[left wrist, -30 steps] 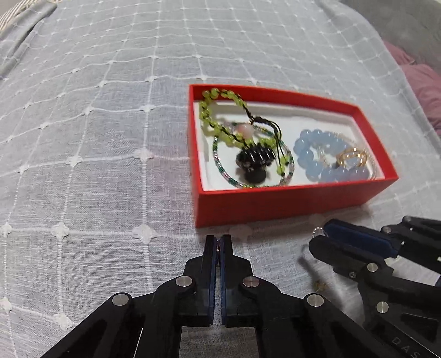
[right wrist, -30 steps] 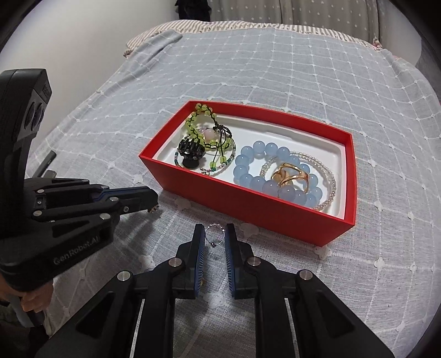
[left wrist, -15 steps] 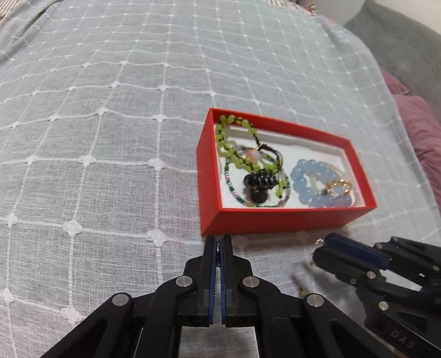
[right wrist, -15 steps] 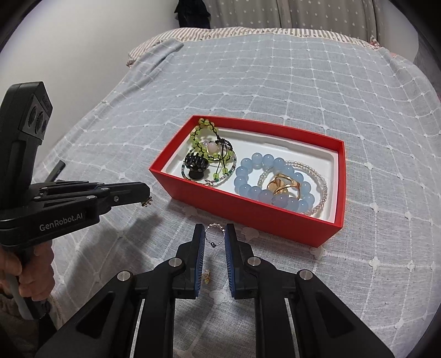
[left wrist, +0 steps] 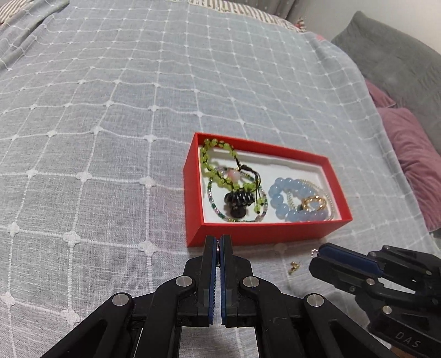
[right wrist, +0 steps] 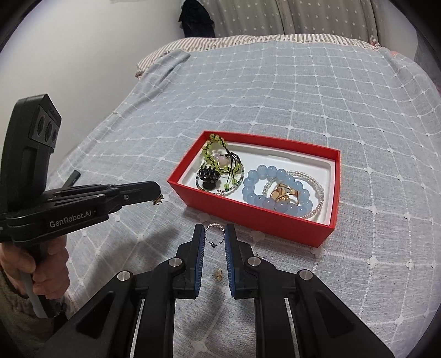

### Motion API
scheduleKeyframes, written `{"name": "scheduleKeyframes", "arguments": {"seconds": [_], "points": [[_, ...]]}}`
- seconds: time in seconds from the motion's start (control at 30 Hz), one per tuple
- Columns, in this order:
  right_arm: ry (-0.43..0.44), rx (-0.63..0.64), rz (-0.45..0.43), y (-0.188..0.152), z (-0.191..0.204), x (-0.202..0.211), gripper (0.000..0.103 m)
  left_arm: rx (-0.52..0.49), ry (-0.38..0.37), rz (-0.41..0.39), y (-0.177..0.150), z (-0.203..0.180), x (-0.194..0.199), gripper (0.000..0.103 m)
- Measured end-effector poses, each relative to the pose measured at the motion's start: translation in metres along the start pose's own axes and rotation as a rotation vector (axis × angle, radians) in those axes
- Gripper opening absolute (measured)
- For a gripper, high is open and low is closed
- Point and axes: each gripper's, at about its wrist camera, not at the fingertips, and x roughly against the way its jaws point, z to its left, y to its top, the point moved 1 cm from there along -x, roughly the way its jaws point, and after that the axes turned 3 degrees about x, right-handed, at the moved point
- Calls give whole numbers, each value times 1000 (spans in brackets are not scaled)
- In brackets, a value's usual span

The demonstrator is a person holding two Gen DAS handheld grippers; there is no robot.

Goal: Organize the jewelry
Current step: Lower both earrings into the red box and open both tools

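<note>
The right gripper (right wrist: 215,236) pinches a small beaded ring (right wrist: 214,234) lightly between its fingers, the left gripper (right wrist: 157,198) is pressed together on a tiny earring (right wrist: 158,200), and either may slip onto the bed (right wrist: 275,91) before reaching the red box (right wrist: 259,217).

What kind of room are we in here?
Most likely a bedroom: the red jewelry box sits on a bed under a gray checked bedspread, with a striped pillow at its far end and curtains behind.
</note>
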Motion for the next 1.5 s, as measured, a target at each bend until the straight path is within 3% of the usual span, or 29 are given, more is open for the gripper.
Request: {"name": "scheduleKeyframes", "arguments": {"seconds": [0.3, 0.57, 0.73, 1.07, 1.5], "points": [[17, -26, -68, 11, -9, 25, 15, -29, 15, -44, 5, -11, 7, 0], [5, -98, -108, 20, -36, 36, 15, -63, -22, -67, 22, -33, 4, 0], [-16, -118, -118, 30, -49, 33, 15, -126, -11, -75, 35, -48, -8, 0], [-39, -180, -99, 38, -78, 13, 15, -79, -24, -36, 50, -45, -39, 0], [-43, -200, -97, 45, -88, -2, 17, -100, -10, -26, 51, -55, -60, 0]]}}
